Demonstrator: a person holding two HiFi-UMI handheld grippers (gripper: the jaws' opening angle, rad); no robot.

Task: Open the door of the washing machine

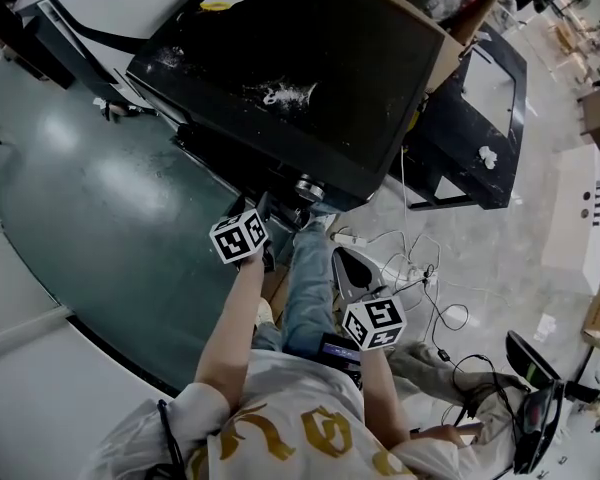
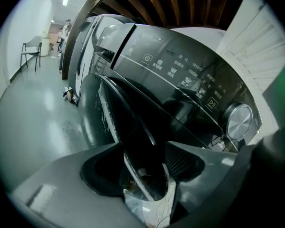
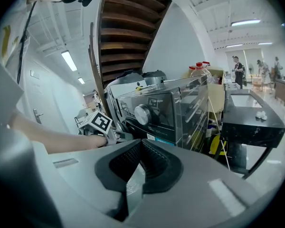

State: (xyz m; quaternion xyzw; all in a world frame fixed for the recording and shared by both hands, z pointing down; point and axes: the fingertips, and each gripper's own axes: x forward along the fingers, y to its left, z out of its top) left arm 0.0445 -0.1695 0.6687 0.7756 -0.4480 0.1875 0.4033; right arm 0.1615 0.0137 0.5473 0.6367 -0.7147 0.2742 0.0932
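- Grey left claw (image 2: 142, 148) is clamped on the door (image 2: 128, 122), with the dark rim running right up between the two pads. That's the grip this job wants.
- The door sits on the front of the washing machine (image 1: 300, 58), below the control panel (image 2: 180, 70) and, in the left gripper view, to the left of the shiny dial (image 2: 238, 121).
- The rim looks to stand a touch off the machine's front, so I'd call it cracked open at most. Whether the latch has let go, I can't tell from here.
- The right claw (image 3: 141, 144) is pinched together on nothing. It's held back beside the person's leg, well apart from the machine and facing its front.
- Progress: the reach is done and the grip is on, so the swing is what's left. I'd expect a pull out and round toward the bare floor (image 2: 33, 113), where there's room.
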